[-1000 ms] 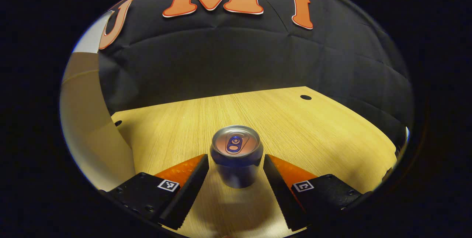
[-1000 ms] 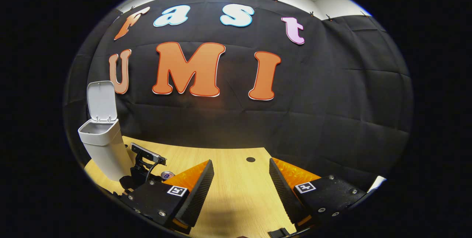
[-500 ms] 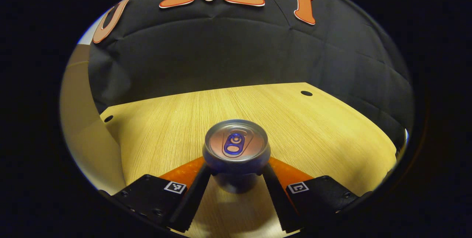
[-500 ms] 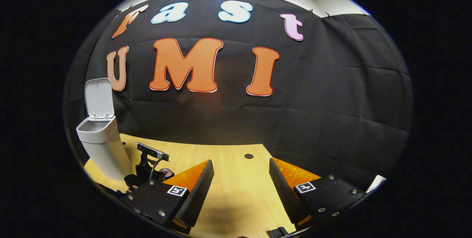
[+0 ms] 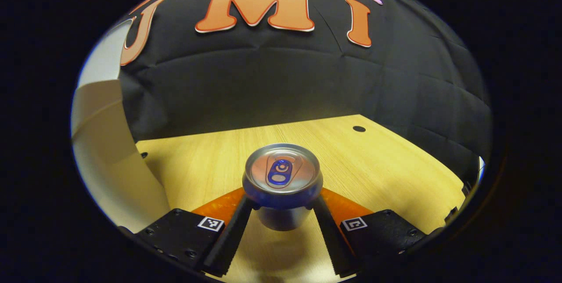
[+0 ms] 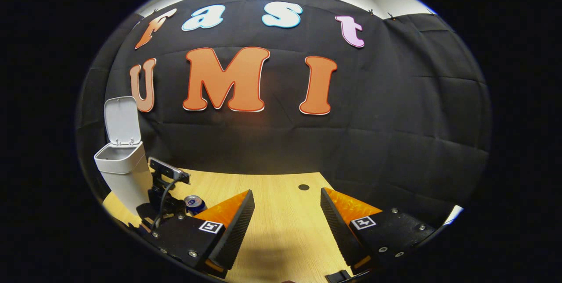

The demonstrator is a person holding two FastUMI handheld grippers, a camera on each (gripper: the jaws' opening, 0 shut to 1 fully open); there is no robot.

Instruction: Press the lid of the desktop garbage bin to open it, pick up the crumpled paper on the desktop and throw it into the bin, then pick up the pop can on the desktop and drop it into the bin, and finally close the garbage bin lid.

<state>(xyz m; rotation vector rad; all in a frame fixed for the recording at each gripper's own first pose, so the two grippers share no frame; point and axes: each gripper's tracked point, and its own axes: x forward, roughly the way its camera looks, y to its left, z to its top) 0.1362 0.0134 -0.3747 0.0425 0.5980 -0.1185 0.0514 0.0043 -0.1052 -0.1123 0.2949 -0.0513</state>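
A silver-topped pop can [image 5: 282,182] with a blue tab stands upright between the fingers of my left gripper [image 5: 282,207], which is shut on its sides; its shadow lies on the wooden table [image 5: 386,164] beneath it. The white bin [image 5: 105,155] rises close at the left. In the right gripper view the bin [image 6: 125,177] stands at the far left with its lid [image 6: 122,120] raised. Next to it is the left gripper [image 6: 164,191] holding the can [image 6: 194,204]. My right gripper [image 6: 287,206] is open over the table, with nothing between its fingers.
The black cloth wall closes off the back and right side of the table. A round cable hole [image 6: 303,187] sits near the table's back edge, and there is another hole [image 5: 143,155] beside the bin.
The left gripper's fingers closed on the can, then raised it a little and carried it nearer the bin. The right gripper has barely moved.
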